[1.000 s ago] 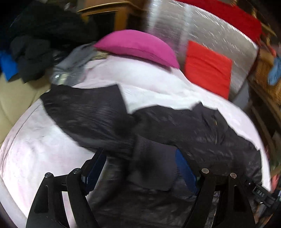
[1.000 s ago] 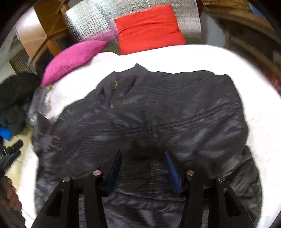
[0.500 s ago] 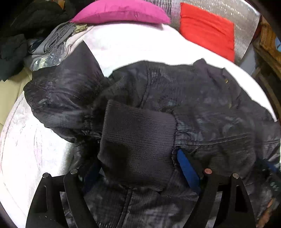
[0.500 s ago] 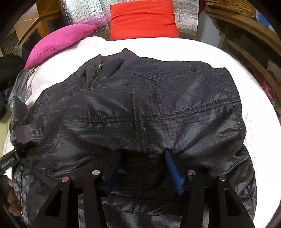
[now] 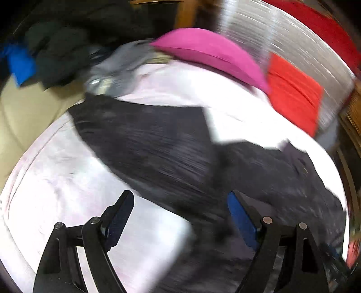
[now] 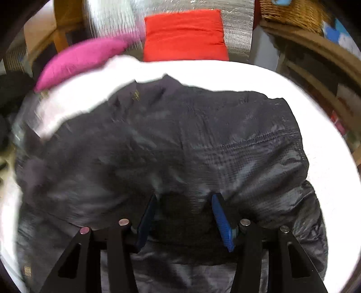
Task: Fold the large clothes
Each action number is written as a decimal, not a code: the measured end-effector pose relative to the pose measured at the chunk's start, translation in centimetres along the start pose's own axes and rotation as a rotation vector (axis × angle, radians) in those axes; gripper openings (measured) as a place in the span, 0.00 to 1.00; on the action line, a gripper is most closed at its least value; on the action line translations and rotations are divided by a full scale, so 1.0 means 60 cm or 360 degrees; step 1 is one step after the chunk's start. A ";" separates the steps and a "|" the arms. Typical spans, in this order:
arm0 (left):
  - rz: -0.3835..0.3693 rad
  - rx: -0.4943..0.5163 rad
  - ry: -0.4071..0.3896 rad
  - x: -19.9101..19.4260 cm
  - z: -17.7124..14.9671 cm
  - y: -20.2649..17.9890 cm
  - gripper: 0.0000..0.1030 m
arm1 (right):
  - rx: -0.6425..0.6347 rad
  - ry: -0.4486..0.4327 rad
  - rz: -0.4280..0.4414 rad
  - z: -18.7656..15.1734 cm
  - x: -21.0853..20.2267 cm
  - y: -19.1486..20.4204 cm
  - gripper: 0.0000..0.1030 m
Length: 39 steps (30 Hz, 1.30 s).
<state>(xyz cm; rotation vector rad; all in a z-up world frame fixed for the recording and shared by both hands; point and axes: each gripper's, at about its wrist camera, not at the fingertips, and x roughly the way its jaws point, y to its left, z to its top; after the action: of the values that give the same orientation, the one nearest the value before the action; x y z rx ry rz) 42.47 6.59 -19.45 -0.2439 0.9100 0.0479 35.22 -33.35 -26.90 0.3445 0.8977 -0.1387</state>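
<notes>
**Dark jacket spread on bed, right claw on hem, left claw free**

Nearest, bottom centre of the right wrist view: the right claw (image 6: 185, 196) stood at a middling width, clamped on the dark ribbed knit hem band (image 6: 185, 216). The fabric puckered out from both blue pads.

Bottom of the left wrist view: the left claw (image 5: 180, 196) was spread wide and held nothing. Its left pad hung over bare white bedsheet (image 5: 67, 175); its right pad was just beside the jacket's edge. This view was heavily blurred.

The task's thing, a large dark grey shiny quilted nylon jacket (image 6: 203, 146), lay front up across the middle of the bed. The collar and zip pointed to the upper centre of the frame. One sleeve (image 5: 146, 139) was flung out toward the upper left of the left wrist view.

Handling, my read:
- Light, soft and floppy.
- The shell looked slick, so it would likely slide on itself and spring out of folds.
- Better holds: the knit hem, cuff or collar, or a seam, not the smooth panel.

Further back:
- A magenta cushion (image 5: 207, 49) and a flat red cushion (image 6: 185, 33) at the head of the bed.
- A silver quilted foil panel (image 6: 237, 27) behind them.
- A crumpled grey garment (image 5: 126, 58) and a heap of black clothes (image 5: 63, 45), upper left in the left wrist view.

Containers: a woven wicker basket (image 6: 293, 11) sat at the upper right of the right wrist view. I could not tell what was in it.
</notes>
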 end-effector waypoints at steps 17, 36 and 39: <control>-0.0216 -0.1114 0.0122 0.207 0.102 0.353 0.89 | 0.0062 -0.0132 0.0353 0.013 -0.027 -0.022 0.62; -0.0081 -0.0503 -0.0226 0.097 0.177 0.199 0.09 | 0.0173 -0.0199 0.0336 0.025 -0.037 -0.056 0.62; -0.0140 -0.0325 -0.0315 0.017 0.173 0.128 0.09 | 0.0234 -0.0228 0.0340 0.030 -0.048 -0.069 0.62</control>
<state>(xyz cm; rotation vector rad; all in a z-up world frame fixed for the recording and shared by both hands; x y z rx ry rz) 50.03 16.36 -15.61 -0.4610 0.6964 0.0823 33.68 -37.93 -24.57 0.5580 0.7057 -0.0316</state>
